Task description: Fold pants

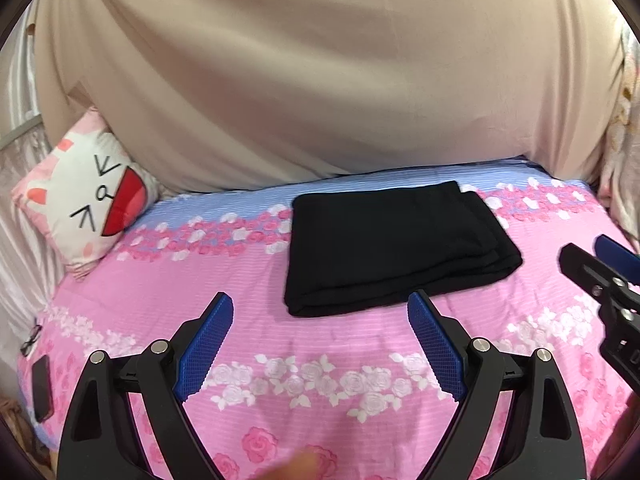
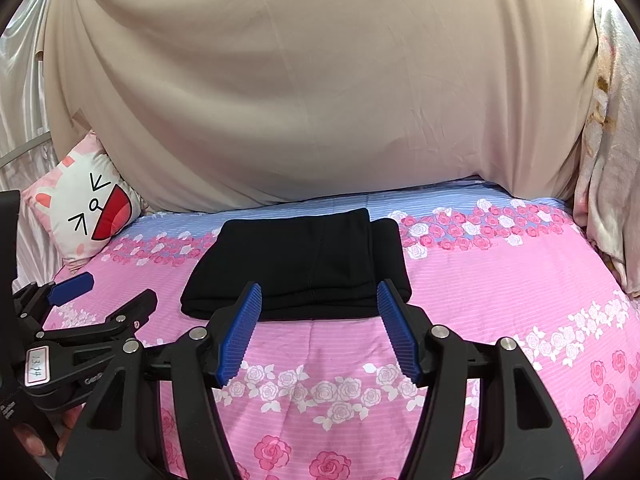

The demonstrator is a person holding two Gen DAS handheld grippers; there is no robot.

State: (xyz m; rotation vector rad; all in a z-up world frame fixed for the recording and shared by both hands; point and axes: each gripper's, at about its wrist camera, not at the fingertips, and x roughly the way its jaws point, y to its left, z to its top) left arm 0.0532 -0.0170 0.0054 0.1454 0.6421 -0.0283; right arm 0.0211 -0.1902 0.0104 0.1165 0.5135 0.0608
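The black pants lie folded into a flat rectangle on the pink rose-print bed sheet, toward the back of the bed. My left gripper hovers over the sheet just in front of the pants' near left corner. It is open wide, with nothing between its blue pads. In the right wrist view the pants lie straight ahead. My right gripper is open, its tips frame the near edge of the pants and its pads press on nothing. Each gripper shows in the other's view: the right gripper, the left gripper.
A cat-face pillow leans at the back left. A beige sheet hangs behind the bed. A dark phone and glasses lie at the left edge. Floral fabric hangs on the right.
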